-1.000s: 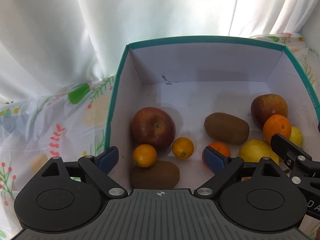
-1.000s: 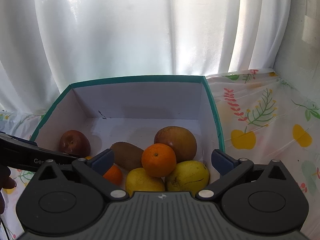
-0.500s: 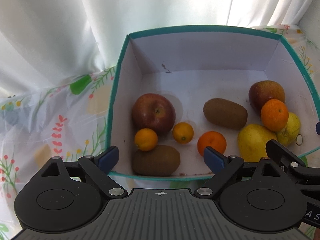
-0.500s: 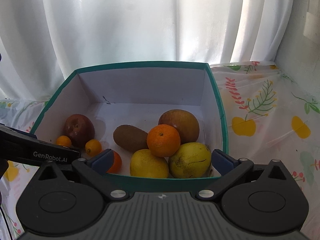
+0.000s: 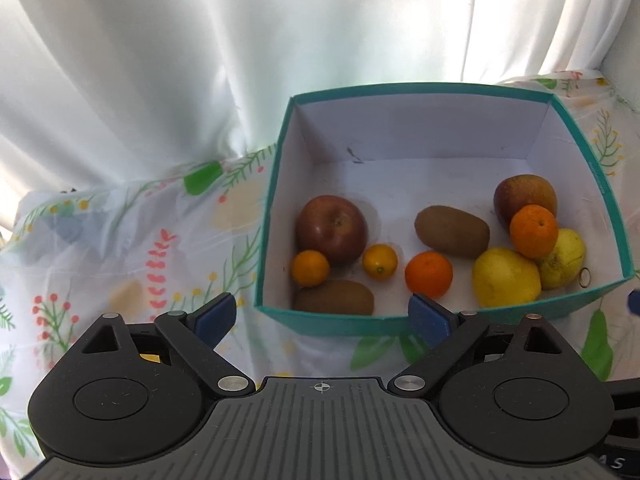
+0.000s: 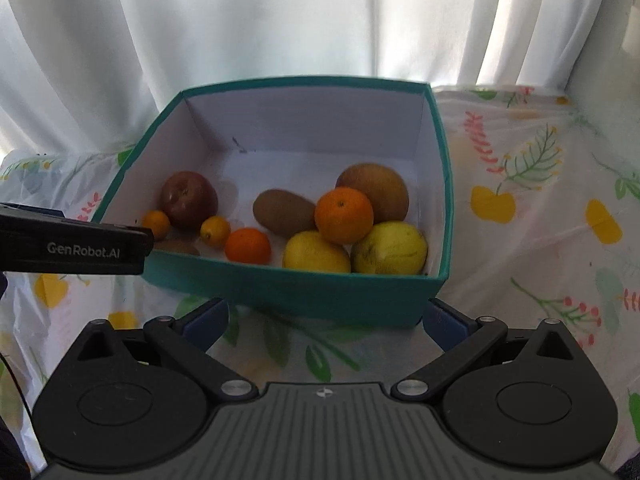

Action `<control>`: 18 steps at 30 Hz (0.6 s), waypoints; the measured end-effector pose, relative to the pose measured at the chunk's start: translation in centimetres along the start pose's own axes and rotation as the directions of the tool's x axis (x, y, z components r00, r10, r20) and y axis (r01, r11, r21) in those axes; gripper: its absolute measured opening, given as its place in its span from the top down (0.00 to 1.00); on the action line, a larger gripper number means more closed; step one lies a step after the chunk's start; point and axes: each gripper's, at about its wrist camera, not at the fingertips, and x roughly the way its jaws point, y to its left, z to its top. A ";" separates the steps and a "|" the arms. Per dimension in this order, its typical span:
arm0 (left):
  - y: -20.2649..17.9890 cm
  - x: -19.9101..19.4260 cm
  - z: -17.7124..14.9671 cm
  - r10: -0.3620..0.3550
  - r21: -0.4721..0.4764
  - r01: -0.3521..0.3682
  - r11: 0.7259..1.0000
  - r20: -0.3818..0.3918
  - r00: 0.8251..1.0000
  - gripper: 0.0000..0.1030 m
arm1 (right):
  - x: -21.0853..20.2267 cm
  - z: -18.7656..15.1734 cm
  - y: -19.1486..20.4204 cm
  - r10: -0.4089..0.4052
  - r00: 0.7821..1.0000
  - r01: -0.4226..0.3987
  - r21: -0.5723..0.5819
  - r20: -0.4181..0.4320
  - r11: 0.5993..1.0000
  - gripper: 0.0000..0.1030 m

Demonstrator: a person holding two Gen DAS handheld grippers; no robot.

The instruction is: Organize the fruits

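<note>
A teal box [image 5: 440, 89] with a white inside holds several fruits: a red apple [image 5: 331, 229], two kumquats [image 5: 310, 267], two kiwis [image 5: 452, 231], two oranges [image 5: 533, 231], two yellow lemons [image 5: 506, 277] and a reddish apple [image 5: 525, 196] at the back right. The same box [image 6: 296, 284] shows in the right wrist view with its orange [image 6: 344, 215] on top of the pile. My left gripper [image 5: 323, 317] is open and empty before the box's near wall. Nothing sits between the fingers of my open right gripper [image 6: 327, 320] either, which is just short of the box.
A floral plastic tablecloth [image 5: 120, 248] covers the table around the box, with bare stretches to its left and right [image 6: 540, 208]. White curtains [image 5: 280, 32] hang close behind. The left gripper's black body [image 6: 72, 246] juts in from the left of the right wrist view.
Both grippers have pulled back and up out of the box, so the whole box now lies ahead of their fingers. The fruits have kept their places.
</note>
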 end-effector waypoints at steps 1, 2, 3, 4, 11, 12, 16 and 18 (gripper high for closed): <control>0.1 -0.2 -0.2 0.000 -0.005 0.000 1.000 -0.004 1.000 0.06 | 0.2 -0.3 -0.2 0.009 1.000 -0.009 0.023 -0.025 1.000 0.00; 0.2 -0.5 -0.3 0.005 -0.006 -0.005 1.000 -0.009 1.000 0.06 | 0.5 -0.6 -0.5 0.022 0.998 -0.019 0.049 -0.055 0.999 0.00; 0.1 -0.7 -0.5 0.011 0.003 -0.011 1.000 -0.013 1.000 0.06 | 0.7 -0.8 -0.7 0.036 0.995 -0.029 0.073 -0.089 0.997 0.00; 0.0 -0.9 -0.7 0.014 0.016 -0.014 1.000 -0.016 1.000 0.06 | 0.8 -1.0 -1.0 0.049 0.993 -0.039 0.095 -0.108 0.995 0.00; -0.4 -1.9 -1.9 -0.030 0.073 0.037 0.997 -0.093 0.995 0.06 | -2.0 -0.8 -1.0 -0.006 0.994 0.015 0.078 -0.112 0.997 0.00; -0.4 -2.1 -1.9 -0.035 0.071 0.042 0.997 -0.101 0.994 0.06 | -2.3 -0.5 -0.7 -0.026 0.993 0.033 0.060 -0.116 0.998 0.00; -0.3 -2.2 -1.2 0.005 0.064 0.004 0.998 -0.136 0.991 0.06 | -3.2 1.0 0.2 -0.049 0.990 0.050 0.008 -0.129 0.999 0.00; -0.3 -2.0 -0.7 0.031 0.059 -0.022 0.998 -0.161 0.986 0.06 | -2.9 1.8 0.3 -0.050 0.985 0.050 0.000 -0.164 0.999 0.00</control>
